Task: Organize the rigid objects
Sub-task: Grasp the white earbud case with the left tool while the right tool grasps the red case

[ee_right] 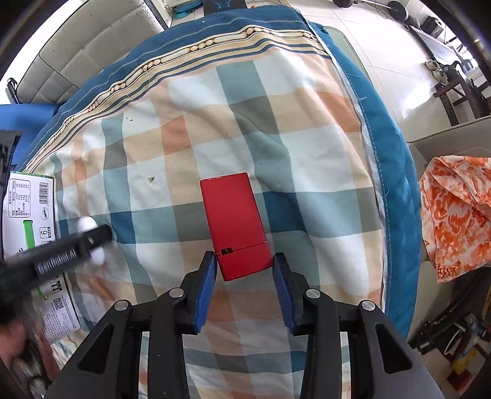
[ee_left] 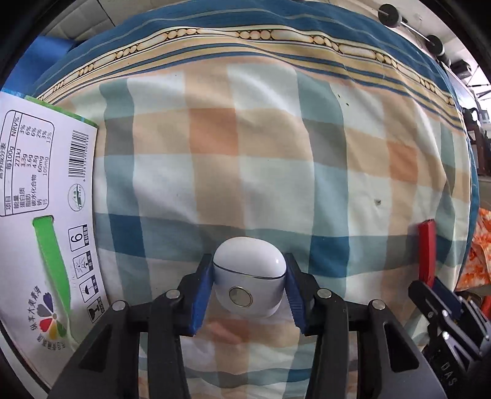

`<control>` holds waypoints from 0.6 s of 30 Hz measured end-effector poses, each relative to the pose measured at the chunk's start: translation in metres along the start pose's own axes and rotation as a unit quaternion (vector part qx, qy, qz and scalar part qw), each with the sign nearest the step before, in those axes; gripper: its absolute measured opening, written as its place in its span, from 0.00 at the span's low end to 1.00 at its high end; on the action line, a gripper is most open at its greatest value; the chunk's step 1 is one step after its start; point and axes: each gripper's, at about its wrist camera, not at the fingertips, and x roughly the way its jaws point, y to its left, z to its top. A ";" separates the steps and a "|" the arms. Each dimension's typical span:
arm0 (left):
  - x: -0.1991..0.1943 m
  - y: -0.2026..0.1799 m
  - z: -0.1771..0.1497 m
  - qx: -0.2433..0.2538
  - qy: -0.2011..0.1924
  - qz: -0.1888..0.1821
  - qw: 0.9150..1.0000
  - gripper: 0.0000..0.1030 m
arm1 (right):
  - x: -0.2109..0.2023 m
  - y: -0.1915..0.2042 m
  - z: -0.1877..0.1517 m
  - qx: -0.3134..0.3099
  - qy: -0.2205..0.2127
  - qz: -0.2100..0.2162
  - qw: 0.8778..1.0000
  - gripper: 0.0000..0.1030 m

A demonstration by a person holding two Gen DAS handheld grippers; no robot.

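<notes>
The left gripper (ee_left: 249, 287) pinches the white earbud case (ee_left: 248, 280) between its 2 fingers near the bed's (ee_left: 276, 138) left edge, while the right gripper (ee_right: 244, 277), fingers spread, straddles the near end of the red box (ee_right: 234, 228), whose long axis runs straight ahead.

Premises: a lived-in home, likely a living room. A checked bedsheet (ee_right: 245, 138) with blue striped border covers the work surface. A cream cushioned sofa (ee_right: 76, 46) stands behind it on a glossy tiled floor (ee_right: 383, 46). Barbell weights (ee_right: 399, 9) lie on the floor; an orange patterned cloth (ee_right: 454, 211) is draped at right.
</notes>
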 end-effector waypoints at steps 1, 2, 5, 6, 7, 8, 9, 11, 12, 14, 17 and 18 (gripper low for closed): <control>0.001 0.002 0.000 0.001 -0.002 -0.003 1.000 0.42 | 0.002 0.004 0.000 0.000 0.001 -0.001 1.000 0.39; 0.002 0.004 0.000 -0.002 -0.002 -0.011 1.000 0.44 | 0.003 0.005 0.001 -0.001 0.004 -0.001 1.000 0.39; 0.005 0.010 0.000 -0.006 0.003 -0.039 0.999 0.52 | 0.010 0.009 0.004 0.002 0.009 0.000 1.000 0.39; 0.005 0.012 0.001 -0.008 0.003 -0.044 0.999 0.52 | 0.013 0.010 0.004 0.006 0.012 0.001 1.000 0.39; 0.005 0.016 0.002 -0.008 0.002 -0.046 0.999 0.52 | 0.016 0.011 0.005 0.008 0.014 0.003 1.000 0.39; 0.005 0.018 0.002 -0.007 0.000 -0.046 0.999 0.52 | 0.019 0.012 0.007 0.011 0.016 0.004 1.000 0.39; 0.006 0.018 0.002 -0.004 -0.001 -0.043 0.999 0.52 | 0.022 0.013 0.007 0.013 0.017 0.005 1.000 0.39; 0.006 0.013 -0.002 0.007 -0.002 -0.028 1.000 0.49 | 0.026 0.013 0.006 0.021 0.017 0.009 1.000 0.40; 0.006 0.009 -0.007 0.012 -0.003 -0.017 1.000 0.47 | 0.026 0.013 0.006 0.027 0.014 0.015 0.999 0.40; 0.004 0.001 -0.008 0.015 -0.005 -0.008 1.000 0.42 | 0.026 0.010 0.006 0.043 0.014 0.039 0.998 0.47; 0.008 -0.005 -0.012 0.016 -0.002 -0.014 1.000 0.42 | 0.021 0.004 0.003 0.069 0.009 0.052 0.996 0.55; 0.006 -0.006 -0.015 0.016 -0.004 -0.016 1.000 0.42 | 0.020 0.004 0.004 0.072 0.006 0.047 0.996 0.56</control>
